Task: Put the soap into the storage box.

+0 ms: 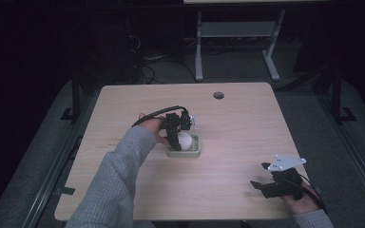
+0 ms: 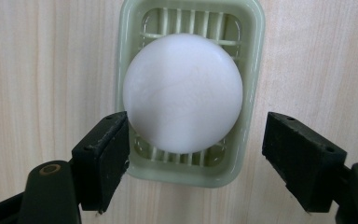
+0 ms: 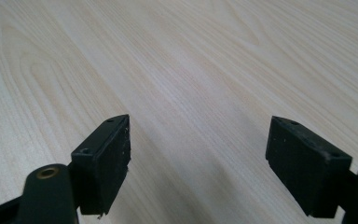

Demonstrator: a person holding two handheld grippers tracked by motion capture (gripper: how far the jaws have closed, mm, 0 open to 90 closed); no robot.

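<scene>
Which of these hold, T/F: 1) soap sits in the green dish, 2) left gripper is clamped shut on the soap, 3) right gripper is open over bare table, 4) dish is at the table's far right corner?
1) True: the round white soap lies in the green soap dish.
2) False: the left gripper is open; one jaw is at the soap's edge, the other stands apart from it.
3) True: the right gripper is open, with bare wooden table between its jaws.
4) False: the dish sits near the table's middle, left of centre.
</scene>
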